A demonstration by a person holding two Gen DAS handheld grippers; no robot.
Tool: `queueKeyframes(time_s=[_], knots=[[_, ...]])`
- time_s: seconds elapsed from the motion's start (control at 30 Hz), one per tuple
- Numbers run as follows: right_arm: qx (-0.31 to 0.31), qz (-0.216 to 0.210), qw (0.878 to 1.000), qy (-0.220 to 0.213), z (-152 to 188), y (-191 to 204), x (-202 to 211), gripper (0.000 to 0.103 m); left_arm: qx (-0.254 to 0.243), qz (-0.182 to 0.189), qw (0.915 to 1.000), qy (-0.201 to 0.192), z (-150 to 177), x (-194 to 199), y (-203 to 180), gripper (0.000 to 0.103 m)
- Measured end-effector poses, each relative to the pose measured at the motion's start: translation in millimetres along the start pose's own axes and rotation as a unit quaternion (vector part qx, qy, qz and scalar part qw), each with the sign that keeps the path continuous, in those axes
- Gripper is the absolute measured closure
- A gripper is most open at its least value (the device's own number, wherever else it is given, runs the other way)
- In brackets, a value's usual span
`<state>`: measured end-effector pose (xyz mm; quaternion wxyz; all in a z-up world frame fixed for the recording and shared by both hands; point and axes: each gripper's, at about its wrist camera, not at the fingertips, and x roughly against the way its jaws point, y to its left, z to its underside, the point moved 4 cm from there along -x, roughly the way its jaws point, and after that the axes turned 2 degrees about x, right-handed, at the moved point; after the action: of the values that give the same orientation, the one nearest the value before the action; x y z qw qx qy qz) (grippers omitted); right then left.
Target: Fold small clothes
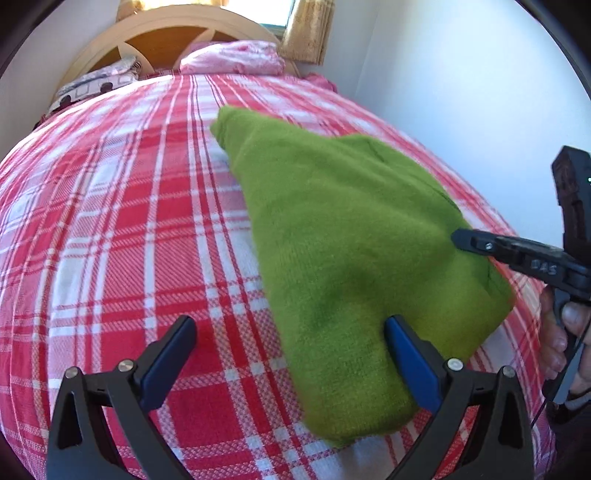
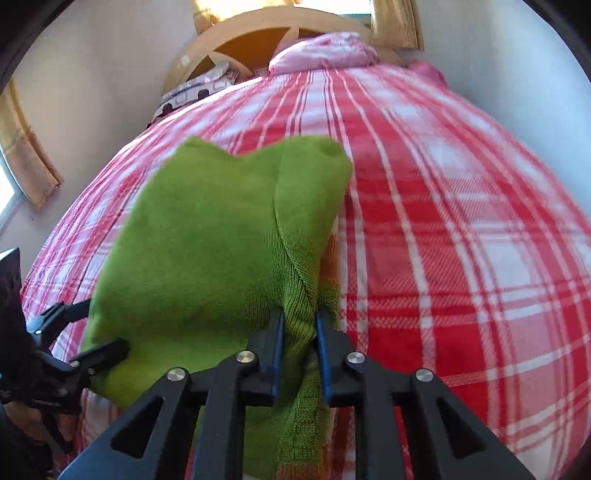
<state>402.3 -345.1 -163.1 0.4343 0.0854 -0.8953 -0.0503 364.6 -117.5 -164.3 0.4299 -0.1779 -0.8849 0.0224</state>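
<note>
Right gripper (image 2: 300,332) is pinched down on a bunched edge of the green knit garment (image 2: 207,251), with the fabric squeezed between the blue pads and a strip of it hanging below the jaws. Left gripper (image 1: 290,350) is spread wide with nothing in it; its right finger (image 1: 406,362) sits right against the near edge of the garment (image 1: 343,240), the left one over bare blanket.

From the right claw the garment fans out ahead and to the left, partly lifted off the bed, and one flap looks doubled over just in front of the pinch. From the left claw it lies ahead and to the right. Hard to say whether it's a tiny sweater or pants, since the fisheye blur eats the outline.

My guess is we're mid-fold, with the right side carrying its edge across. To do it well, I'd keep the grip low and drag the edge flat instead of lifting high, because knit this soft will sag and bunch. The empty left claw should pin or grab the near corner so the base layer doesn't slide along.

Underneath is the red and white plaid blanket (image 1: 129,221), plenty of flat room beyond both claws. Far ahead are a pink pillow (image 2: 325,51) and the wooden headboard (image 1: 162,33).
</note>
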Motion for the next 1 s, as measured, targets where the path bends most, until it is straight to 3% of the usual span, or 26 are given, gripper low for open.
queueKeyframes(time_s=[0.07,0.13,0.2,0.3,0.43,0.67,1.0], knots=[[-0.014,-0.013,1.0,-0.002,-1.1,-5.0,4.2,0.077,-0.006,-0.005,1.0,0.004,-1.0,-3.1,-1.5,0.0],[-0.016,-0.005,1.0,-0.007,-3.4,-8.4,14.0,0.052,-0.004,-0.004,1.0,0.004,-1.3,-2.9,-0.5,0.0],[-0.005,0.005,0.999,-0.038,-10.3,-5.7,29.5,0.052,0.001,-0.003,1.0,0.005,-0.6,-4.7,1.4,0.0],[0.01,0.017,0.999,-0.039,-22.0,-5.4,28.9,0.051,-0.004,-0.006,1.0,0.005,-0.4,-6.0,0.1,0.0],[-0.058,-0.065,0.996,-0.03,-43.3,-34.4,1.7,0.051,-0.015,-0.01,0.9998,0.006,0.7,-5.2,-4.9,0.0],[-0.097,-0.164,0.982,0.002,-64.8,-53.2,-38.9,0.047,-0.016,-0.005,0.9998,0.008,0.0,-8.8,-4.0,0.0],[-0.119,-0.219,0.968,0.02,-81.5,-54.0,-69.6,0.047,-0.016,0.009,0.9998,0.009,-2.8,-14.3,-6.5,0.0]])
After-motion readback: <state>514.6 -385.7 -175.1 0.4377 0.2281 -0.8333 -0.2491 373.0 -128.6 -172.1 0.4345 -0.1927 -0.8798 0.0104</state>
